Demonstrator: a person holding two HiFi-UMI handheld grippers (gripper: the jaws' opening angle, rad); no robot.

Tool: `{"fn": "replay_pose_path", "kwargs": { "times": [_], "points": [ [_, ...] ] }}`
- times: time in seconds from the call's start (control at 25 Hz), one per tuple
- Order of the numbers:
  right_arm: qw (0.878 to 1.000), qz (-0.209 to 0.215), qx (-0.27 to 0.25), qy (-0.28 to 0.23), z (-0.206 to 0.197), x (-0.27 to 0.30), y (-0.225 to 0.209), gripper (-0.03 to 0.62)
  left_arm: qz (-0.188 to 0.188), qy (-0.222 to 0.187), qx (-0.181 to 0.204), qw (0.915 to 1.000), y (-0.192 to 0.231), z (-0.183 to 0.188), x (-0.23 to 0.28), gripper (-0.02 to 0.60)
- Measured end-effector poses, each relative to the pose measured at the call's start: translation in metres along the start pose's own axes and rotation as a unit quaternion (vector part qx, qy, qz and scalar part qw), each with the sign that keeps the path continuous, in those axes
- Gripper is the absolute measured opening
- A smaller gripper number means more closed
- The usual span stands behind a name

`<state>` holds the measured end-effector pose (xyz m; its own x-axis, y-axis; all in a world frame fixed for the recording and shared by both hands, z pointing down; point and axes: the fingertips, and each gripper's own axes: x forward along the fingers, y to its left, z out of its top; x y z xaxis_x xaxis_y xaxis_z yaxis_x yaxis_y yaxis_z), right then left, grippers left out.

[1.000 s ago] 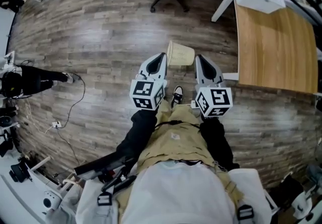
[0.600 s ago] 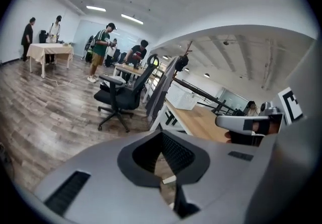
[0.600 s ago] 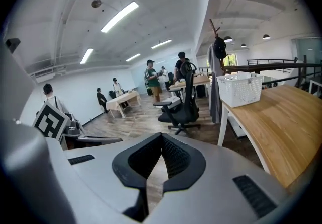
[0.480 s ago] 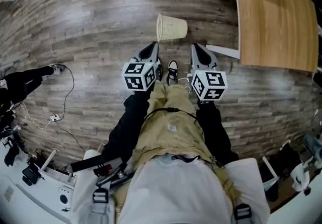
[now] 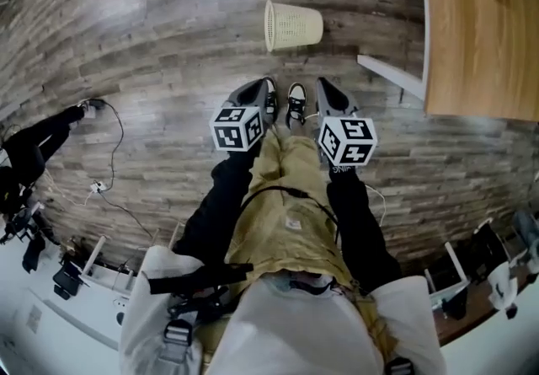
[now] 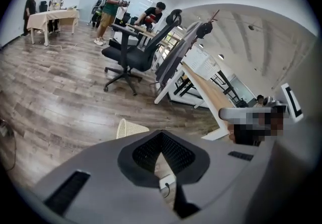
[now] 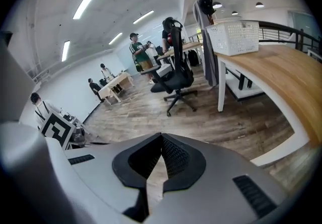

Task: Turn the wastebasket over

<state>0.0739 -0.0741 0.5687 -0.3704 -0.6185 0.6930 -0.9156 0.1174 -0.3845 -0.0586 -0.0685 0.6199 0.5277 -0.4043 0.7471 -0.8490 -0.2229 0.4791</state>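
Right gripper (image 7: 160,138) jaws together, over plank floor (image 7: 151,113); beyond, black office chair (image 7: 176,79), wooden desk (image 7: 282,74) (white basket (image 7: 233,38) on top).

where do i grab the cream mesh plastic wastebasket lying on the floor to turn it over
Pinch the open rim of the cream mesh wastebasket, coming from the person's left: it lies on its side on the wooden floor, mouth facing that way, and the thin lip fits between jaws.

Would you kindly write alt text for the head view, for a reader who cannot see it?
A cream wastebasket lies on its side on the wood floor, ahead of the person's shoes. The left gripper and right gripper point toward it beside the legs, not touching it. A wooden table stands at right.
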Motion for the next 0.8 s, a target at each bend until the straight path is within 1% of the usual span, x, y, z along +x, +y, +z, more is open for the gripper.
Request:
{"fn": "replay_pose_path", "kwargs": {
  "times": [0.16,0.28,0.4,0.56,0.72,0.8],
  "points": [
    [0.999,0.017,0.010,0.047,-0.050,0.043,-0.020,0.020,-0.001,0.039,0.002,0.9992,0.023,-0.038,0.039,0.002],
    [0.997,0.019,0.012,0.078,-0.083,0.077,-0.042,0.020,-0.003,0.071,0.007,0.9975,0.048,-0.065,0.065,0.002],
    [0.994,0.022,0.004,0.107,-0.111,0.109,-0.060,0.020,0.006,0.089,-0.001,0.9960,0.075,-0.085,0.084,0.002],
    [0.990,0.043,-0.016,0.135,-0.135,0.151,-0.071,0.020,0.014,0.109,-0.018,0.9937,0.098,-0.101,0.104,0.002],
    [0.987,0.058,-0.023,0.150,-0.151,0.189,-0.082,0.020,-0.003,0.120,-0.035,0.9922,0.116,-0.115,0.140,0.002],
    [0.986,0.062,-0.026,0.155,-0.159,0.206,-0.088,0.021,-0.011,0.129,-0.027,0.9913,0.124,-0.119,0.158,0.002]
  ]
}}
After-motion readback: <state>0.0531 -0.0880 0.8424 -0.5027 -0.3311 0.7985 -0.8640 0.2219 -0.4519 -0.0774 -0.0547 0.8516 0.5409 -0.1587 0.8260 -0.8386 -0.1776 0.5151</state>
